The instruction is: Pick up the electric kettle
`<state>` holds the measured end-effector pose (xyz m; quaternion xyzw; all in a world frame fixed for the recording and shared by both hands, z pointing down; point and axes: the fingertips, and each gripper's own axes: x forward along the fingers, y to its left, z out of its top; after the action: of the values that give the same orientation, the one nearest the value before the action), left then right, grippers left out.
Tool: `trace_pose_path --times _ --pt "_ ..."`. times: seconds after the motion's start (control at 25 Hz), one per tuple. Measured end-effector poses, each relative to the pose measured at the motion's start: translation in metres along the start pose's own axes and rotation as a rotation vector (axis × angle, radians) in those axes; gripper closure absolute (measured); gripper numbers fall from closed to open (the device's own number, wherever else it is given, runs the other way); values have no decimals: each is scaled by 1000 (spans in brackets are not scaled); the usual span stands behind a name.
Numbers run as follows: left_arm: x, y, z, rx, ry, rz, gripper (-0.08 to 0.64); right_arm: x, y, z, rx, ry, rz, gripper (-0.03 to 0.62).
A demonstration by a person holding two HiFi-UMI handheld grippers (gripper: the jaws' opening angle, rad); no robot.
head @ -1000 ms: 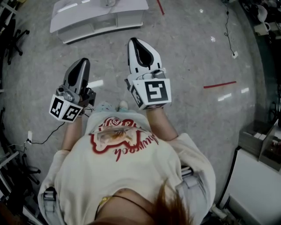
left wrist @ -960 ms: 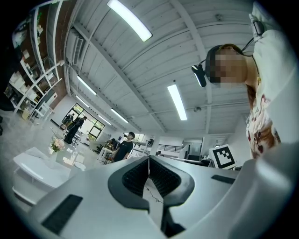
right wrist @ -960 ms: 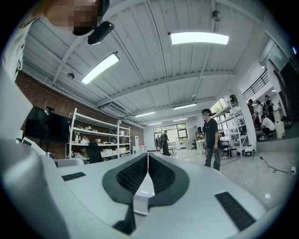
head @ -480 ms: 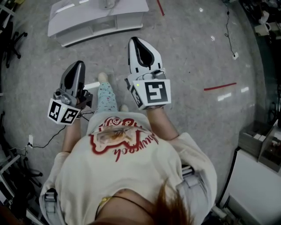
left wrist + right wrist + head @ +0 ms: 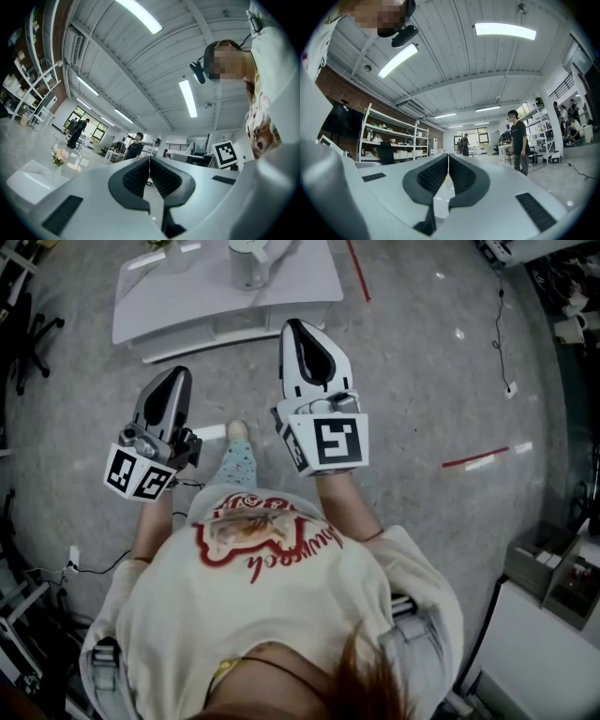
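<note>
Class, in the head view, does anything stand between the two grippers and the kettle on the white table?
Nothing visible does: only bare floor lies between the left gripper, the right gripper and the white table bearing the kettle. Both grippers are shut and empty.

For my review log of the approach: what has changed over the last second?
The person has walked toward the low white table: it sits further into the head view, and the electric kettle on it shows more fully. Nothing was grasped. The left gripper and right gripper stay shut, empty, held out ahead.
</note>
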<state>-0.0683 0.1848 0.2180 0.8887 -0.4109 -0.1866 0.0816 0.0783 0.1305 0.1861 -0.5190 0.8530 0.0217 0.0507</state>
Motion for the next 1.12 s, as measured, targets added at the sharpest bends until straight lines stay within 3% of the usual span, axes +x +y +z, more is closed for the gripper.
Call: trace_pose_path --times 0.36,1.12 --pt "68 102 22 -28 39 -104 548 128 -7 -6 1 -13 -74 575" --pt "106 192 21 -75 43 -69 548 201 -28 -40 13 53 -112 575"
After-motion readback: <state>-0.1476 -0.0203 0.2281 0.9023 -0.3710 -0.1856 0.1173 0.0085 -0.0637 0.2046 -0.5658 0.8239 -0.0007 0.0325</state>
